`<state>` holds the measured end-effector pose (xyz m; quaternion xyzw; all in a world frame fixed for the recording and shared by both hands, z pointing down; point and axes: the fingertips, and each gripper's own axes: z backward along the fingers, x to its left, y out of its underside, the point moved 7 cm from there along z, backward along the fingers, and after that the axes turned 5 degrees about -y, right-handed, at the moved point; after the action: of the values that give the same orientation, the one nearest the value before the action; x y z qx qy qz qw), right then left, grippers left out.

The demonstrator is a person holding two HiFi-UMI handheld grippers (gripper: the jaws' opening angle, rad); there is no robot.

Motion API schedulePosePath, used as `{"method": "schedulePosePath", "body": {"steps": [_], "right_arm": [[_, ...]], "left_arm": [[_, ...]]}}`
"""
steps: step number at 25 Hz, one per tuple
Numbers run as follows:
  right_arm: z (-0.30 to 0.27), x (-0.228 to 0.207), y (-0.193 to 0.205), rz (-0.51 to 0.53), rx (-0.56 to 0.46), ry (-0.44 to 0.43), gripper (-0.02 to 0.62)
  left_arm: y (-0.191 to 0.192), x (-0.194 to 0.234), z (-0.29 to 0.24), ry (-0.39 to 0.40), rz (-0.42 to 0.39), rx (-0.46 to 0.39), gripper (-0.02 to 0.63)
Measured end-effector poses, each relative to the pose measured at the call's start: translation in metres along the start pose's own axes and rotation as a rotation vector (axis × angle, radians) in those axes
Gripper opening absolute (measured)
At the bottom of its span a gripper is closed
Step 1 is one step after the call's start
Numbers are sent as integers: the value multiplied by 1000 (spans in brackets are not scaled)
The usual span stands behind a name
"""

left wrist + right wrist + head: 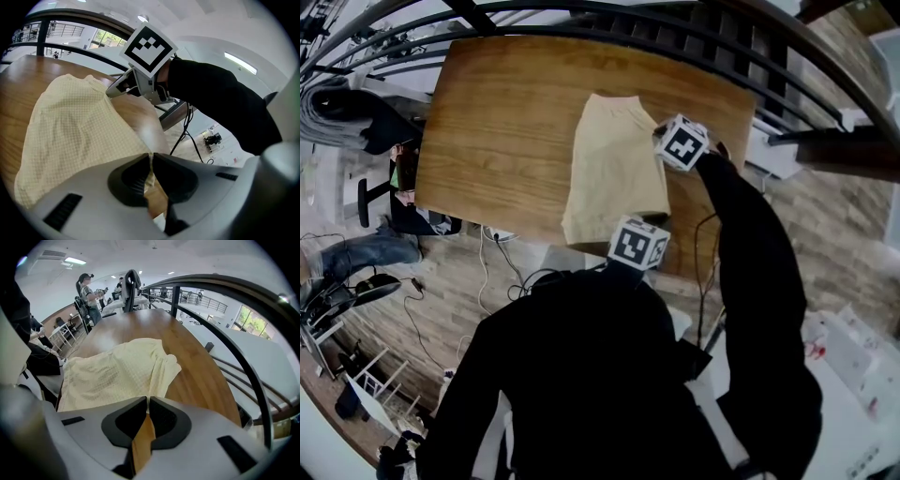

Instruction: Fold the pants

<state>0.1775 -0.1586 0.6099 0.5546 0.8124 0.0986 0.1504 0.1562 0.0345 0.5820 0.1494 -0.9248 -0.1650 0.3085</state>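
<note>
Pants (614, 173), pale yellow with a fine check, lie in a long folded stack on the wooden tabletop (497, 141). They sit a little right of its middle, one end close to the near edge and the other reaching toward the far edge. The cloth is flat and fairly smooth, with soft ripples at the far end.

Down at the near right corner of the stack we have the left hand-held gripper (151, 160). Its jaws are drawn almost together with a thin sliver of the yellow fabric pinched between them, so it has a grip on the pants. Bare wood shows just below the pinch.

Up at the far right corner is the right hand-held gripper (146, 401), angled steeply down with its marker cube (682, 142) on top. Its jaws are closed tight. Seen from the left gripper view, its tips meet the gathered edge of the cloth. Whether any fabric is caught in them I can't make out; its own view shows only wood in the slit below the tips.

A dark sleeve (220, 98) carries that right hand-held gripper. A black railing (220, 301) curves past the far and right edges of the tabletop.
</note>
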Motion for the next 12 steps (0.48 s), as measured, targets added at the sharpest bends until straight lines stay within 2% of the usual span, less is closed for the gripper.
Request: {"method": "schedulePosePath", "body": {"steps": [3,5,7,12], "right_arm": [[0,2,6,-44,-10,-20,11],[2,2,11,-79,-12,-23,25],[6,2,13,-114,-33,-17,72],[17,1,17,-158,-82,17,87]], "left_arm": [[3,-4,-4,19,-14,16,31],[7,-10,-6,54,-14,28,78],[9,-15,-6,80,-29,29,118],[9,-15,-2,81,-54,12,127]]}}
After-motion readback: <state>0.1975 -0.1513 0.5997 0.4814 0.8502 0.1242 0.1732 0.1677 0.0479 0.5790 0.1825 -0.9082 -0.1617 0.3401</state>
